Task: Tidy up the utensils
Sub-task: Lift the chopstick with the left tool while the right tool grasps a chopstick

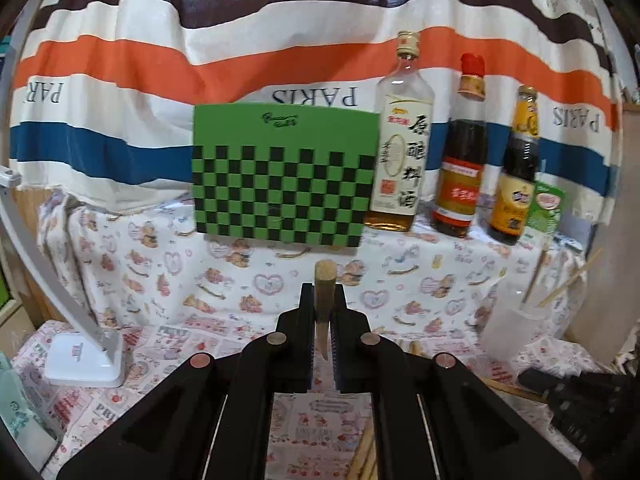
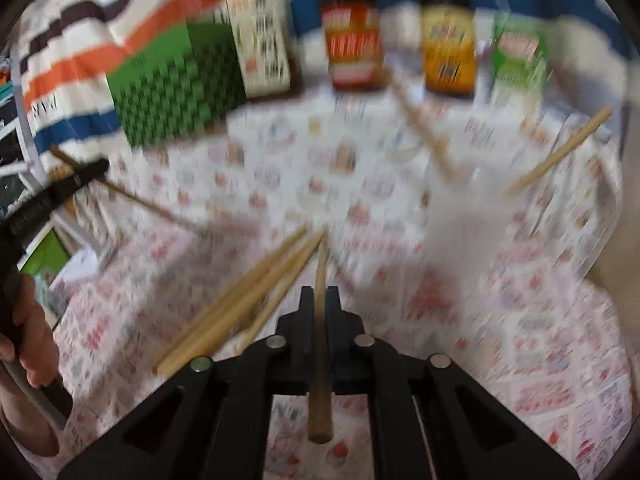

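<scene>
The left gripper (image 1: 323,300) is clamped on one wooden chopstick (image 1: 324,280), its blunt end poking forward. The right gripper (image 2: 319,300) is closed on another chopstick (image 2: 320,320), thick end toward the camera. Loose chopsticks (image 2: 240,300) lie on the printed tablecloth (image 2: 500,320) just left of it. Near the tabletop's right edge, a translucent cup (image 1: 516,328) holds two more; sauce bottles (image 1: 460,168) and a green checkered board (image 1: 284,172) line the back edge.

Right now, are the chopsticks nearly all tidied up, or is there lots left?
Partly done. Two wooden chopsticks already stand in the clear plastic cup. In hand: the left gripper is shut on one wooden chopstick, and the right gripper is shut on another chopstick. Left: a few loose chopsticks lying on the patterned tablecloth.
</scene>
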`<state>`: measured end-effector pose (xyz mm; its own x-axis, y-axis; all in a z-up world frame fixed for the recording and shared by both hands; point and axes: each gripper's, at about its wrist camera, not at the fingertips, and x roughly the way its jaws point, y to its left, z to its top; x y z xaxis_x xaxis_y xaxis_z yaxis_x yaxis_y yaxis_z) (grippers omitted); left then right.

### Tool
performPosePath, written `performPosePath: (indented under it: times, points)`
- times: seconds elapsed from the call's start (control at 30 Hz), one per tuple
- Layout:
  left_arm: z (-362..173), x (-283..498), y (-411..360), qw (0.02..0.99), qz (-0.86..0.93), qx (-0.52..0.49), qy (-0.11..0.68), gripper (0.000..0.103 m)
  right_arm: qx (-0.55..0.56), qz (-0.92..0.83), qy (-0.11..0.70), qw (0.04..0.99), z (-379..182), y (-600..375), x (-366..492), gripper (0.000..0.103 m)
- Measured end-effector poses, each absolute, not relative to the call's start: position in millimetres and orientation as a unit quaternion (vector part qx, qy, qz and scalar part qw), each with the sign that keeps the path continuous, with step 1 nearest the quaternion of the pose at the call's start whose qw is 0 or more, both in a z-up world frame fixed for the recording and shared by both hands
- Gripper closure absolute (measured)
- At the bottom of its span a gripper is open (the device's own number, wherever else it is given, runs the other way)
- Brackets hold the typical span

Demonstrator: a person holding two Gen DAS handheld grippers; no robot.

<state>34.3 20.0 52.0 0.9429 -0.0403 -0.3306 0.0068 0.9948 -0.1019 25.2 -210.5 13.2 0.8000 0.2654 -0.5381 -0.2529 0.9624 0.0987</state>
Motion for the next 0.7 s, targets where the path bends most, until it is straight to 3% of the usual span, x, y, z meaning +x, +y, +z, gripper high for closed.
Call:
performPosePath:
  times: [0.2,0.37,0.43,0.5,0.7]
  points:
    - [58,24,22,0.988,-0.024,-0.068,0.139,0.097,0.016,0.160,0.214,0.964,34,-214,10,0.102]
    - [60,21,21,0.989,-0.020,-0.068,0.130,0.097,0.004,0.125,0.277,0.953,23,-218,29,0.101]
    - [60,20,21,0.990,-0.016,-0.068,0.125,0.097,0.023,0.119,0.315,0.941,14,-225,41,0.092]
    - [61,19,21,0.991,-0.011,-0.065,0.120,0.097,0.029,0.104,0.345,0.932,10,-231,47,0.076]
    - [64,13,21,0.992,0.002,-0.066,0.103,0.097,0.041,0.090,0.406,0.909,-3,-247,46,0.070]
